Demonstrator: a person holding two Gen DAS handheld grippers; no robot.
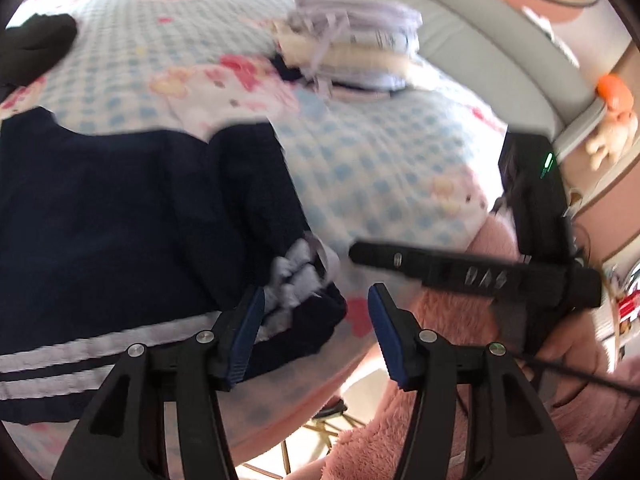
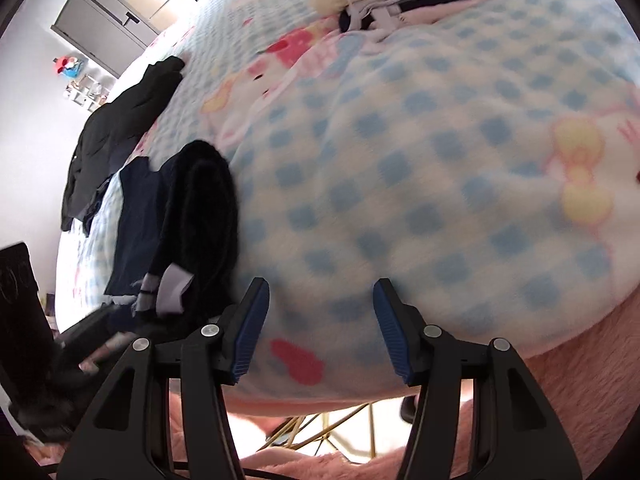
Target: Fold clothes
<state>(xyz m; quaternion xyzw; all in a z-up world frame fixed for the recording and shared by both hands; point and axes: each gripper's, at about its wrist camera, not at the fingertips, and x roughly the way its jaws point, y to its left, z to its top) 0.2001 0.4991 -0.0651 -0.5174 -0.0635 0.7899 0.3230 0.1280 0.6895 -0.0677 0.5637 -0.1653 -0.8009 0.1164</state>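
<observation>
**Jaws apart over the navy garment**

Blur softens the left wrist view, and the navy garment (image 1: 120, 216) runs out of frame at the left, its white stripes near the edge. Its pale cuff (image 1: 294, 280) lies bunched just beside the left gripper (image 1: 316, 336), whose jaws stand well apart, clamping nothing. The right gripper (image 2: 320, 330) is likewise spread and empty above the checked blanket (image 2: 440, 160). A folded pile (image 1: 356, 40) sits far off.

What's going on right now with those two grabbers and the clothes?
Left gripper open, nothing between its fingers. Right gripper open over the blue-checked fleece blanket. Navy white-striped garment part-folded beside the left fingers. Nothing in the way.
</observation>
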